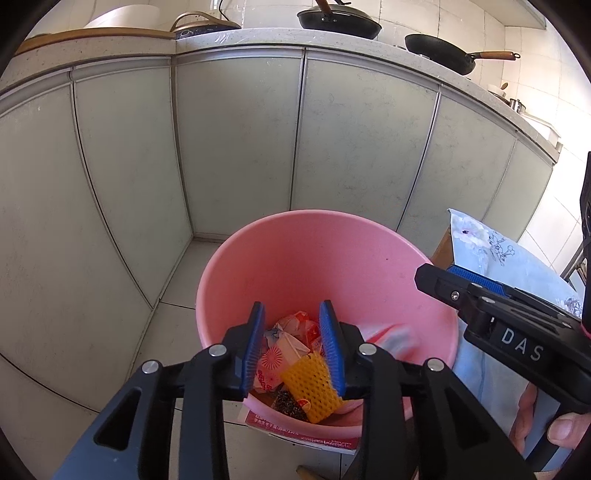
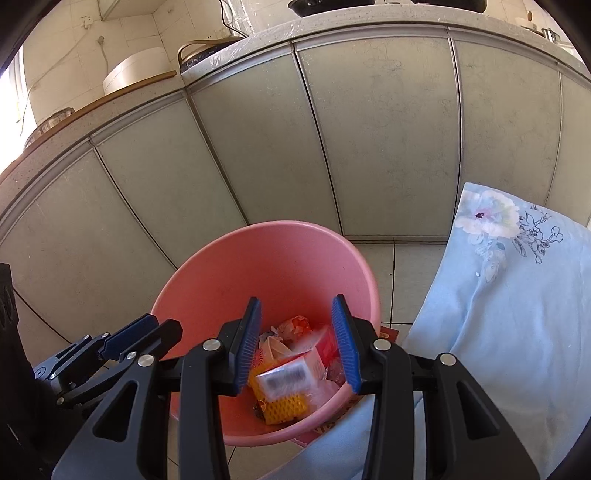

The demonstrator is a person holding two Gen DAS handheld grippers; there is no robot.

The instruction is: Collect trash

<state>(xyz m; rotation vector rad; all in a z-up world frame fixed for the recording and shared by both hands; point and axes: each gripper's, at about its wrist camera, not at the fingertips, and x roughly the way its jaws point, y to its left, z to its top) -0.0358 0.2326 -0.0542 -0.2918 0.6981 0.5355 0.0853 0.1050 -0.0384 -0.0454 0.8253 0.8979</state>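
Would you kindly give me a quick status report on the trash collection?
Both grippers, left and right, open and empty over the pink bin. Wrappers and yellow foam netting inside the bin. Nothing blocking.

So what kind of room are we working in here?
A home kitchen, most likely. Black pans sit on a speckled stone countertop above a run of pale cabinet doors, and the pink bin stands on a tiled floor.

Smooth matt pink plastic bucket point(image 1: 303, 258), yellow foam netting point(image 1: 314, 384), pale floral cloth point(image 2: 517, 295), frosted glossy cabinet doors point(image 1: 236, 147).
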